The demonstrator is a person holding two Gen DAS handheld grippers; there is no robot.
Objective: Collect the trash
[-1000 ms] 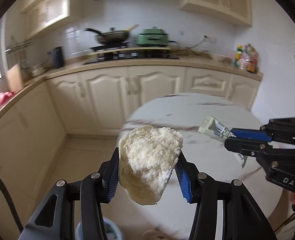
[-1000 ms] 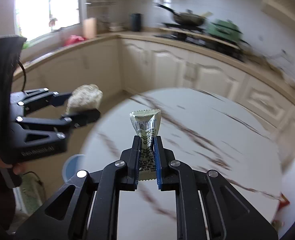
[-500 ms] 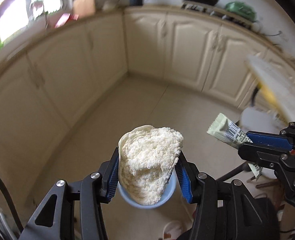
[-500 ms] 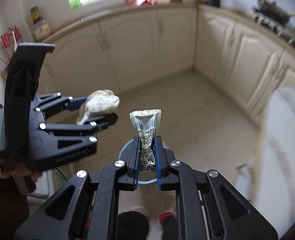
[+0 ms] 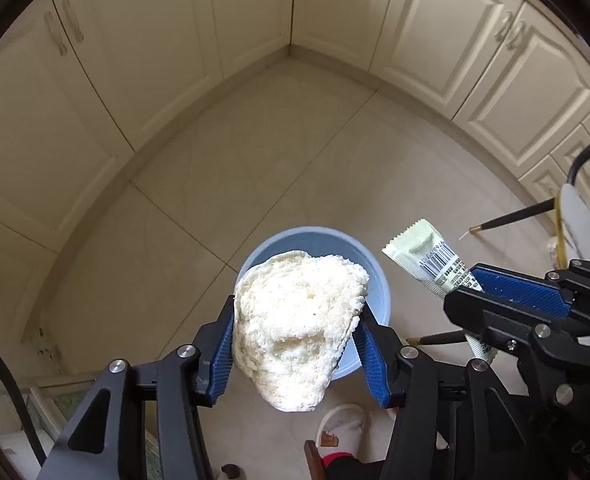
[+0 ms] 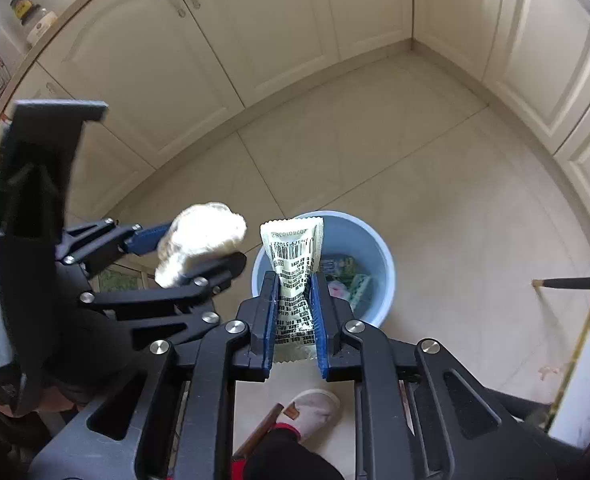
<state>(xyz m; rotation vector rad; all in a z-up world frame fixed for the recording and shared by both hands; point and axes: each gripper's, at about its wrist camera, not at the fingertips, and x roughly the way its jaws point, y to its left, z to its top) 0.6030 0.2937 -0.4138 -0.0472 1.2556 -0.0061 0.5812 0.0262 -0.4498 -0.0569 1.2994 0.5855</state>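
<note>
Swinging down and away from the marble table, you now have both grippers aimed at the floor, with the blue bin rising to the centre of each view. That puts you at the drop-off, I'd say: both loads are carried, neither let go.

Your left gripper is clamped on the crumpled white tissue wad, which sits right across the bin's mouth in the left view. Your right gripper pinches the pale green snack wrapper upright, barcode showing, with the bin opening just past it at 1 o'clock. In the right view the wad looks a touch outside the rim, at 9 o'clock of the bin, so I'd nudge the left hand in before opening.

Inside the bin you can spot earlier wrappers, so it is already taking rubbish.

Around you: cream cabinets wrap the corner from 10 to 2 o'clock, the tiled floor lies bare between them and the bin, a chair leg pokes in at 3 o'clock, and your slippered foot stands at 6 o'clock, just short of the bin. Nothing blocks the drop; only the two grippers, close side by side, could bump.
</note>
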